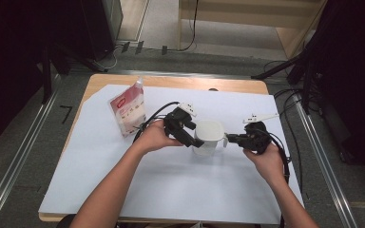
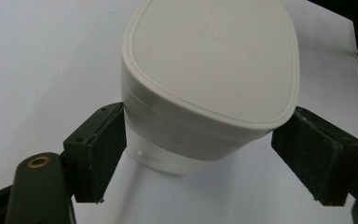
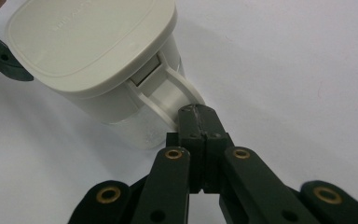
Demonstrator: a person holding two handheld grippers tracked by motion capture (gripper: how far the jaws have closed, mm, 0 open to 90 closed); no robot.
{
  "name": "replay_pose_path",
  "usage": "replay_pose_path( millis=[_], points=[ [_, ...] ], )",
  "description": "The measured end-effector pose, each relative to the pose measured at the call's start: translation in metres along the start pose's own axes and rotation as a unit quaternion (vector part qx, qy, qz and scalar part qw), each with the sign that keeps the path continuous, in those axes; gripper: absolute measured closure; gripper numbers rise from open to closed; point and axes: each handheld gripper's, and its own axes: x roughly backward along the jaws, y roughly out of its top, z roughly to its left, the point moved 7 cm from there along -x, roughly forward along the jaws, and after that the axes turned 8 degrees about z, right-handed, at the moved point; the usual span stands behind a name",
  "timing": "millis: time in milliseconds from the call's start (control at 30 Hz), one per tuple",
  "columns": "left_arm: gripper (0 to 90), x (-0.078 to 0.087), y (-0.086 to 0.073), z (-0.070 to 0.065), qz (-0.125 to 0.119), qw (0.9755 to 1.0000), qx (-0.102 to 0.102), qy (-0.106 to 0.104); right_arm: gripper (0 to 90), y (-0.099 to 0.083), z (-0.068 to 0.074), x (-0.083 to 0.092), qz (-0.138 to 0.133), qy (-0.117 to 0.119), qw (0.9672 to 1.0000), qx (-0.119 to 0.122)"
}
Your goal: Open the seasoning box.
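Furthest left on the white-covered bench (image 1: pixel 161 190), a red-and-white pouch (image 1: pixel 128 110) stands apart from the work; my left tool (image 2: pixel 200 156) has its pads wide either side of the lidded white jug (image 1: pixel 208 137) just under the lid (image 2: pixel 214 51), the left pad about touching, the right clear, so not yet gripping. The jug sits mid-bench between my tools and looks like stiff, smooth, light plastic that could slip, so the body below the lid rim is the place to clamp. On the right, my right tool (image 3: pixel 200 122) is closed tight on the jug's handle (image 3: pixel 170 95), steadying it.

High view: bright white table sheet (image 1: pixel 171 185), dark room edges, slightly soft. Gripper views: even overhead light, soft shadow under the white lidded plastic container (image 2: pixel 209 79), near jaws blurred.
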Motion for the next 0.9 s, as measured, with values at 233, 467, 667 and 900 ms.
replay_pose_path(
  millis=[233, 467, 667, 900],
  points=[
    [15.8, -0.0064, 0.0018, 0.0025, -0.004, 1.0000, -0.002, -0.002, 90.0, 0.0004, -0.0007, 0.0000, -0.001, 0.001, 1.0000, -0.002],
    [13.3, -0.0111, 0.0048, 0.0031, -0.010, 0.9999, -0.007, -0.002, 90.0, 0.0002, -0.0012, 0.0002, 0.000, 0.002, 1.0000, -0.006],
    [13.7, -0.0091, 0.0050, 0.0019, -0.008, 0.9999, -0.008, 0.000, 90.0, 0.0002, -0.0009, -0.0002, -0.002, -0.003, 1.0000, -0.001],
    [14.4, -0.0066, 0.0077, 0.0003, 0.012, 0.9998, -0.013, 0.011, 90.0, 0.0000, -0.0001, 0.0000, -0.001, -0.003, 1.0000, -0.002]
  ],
)
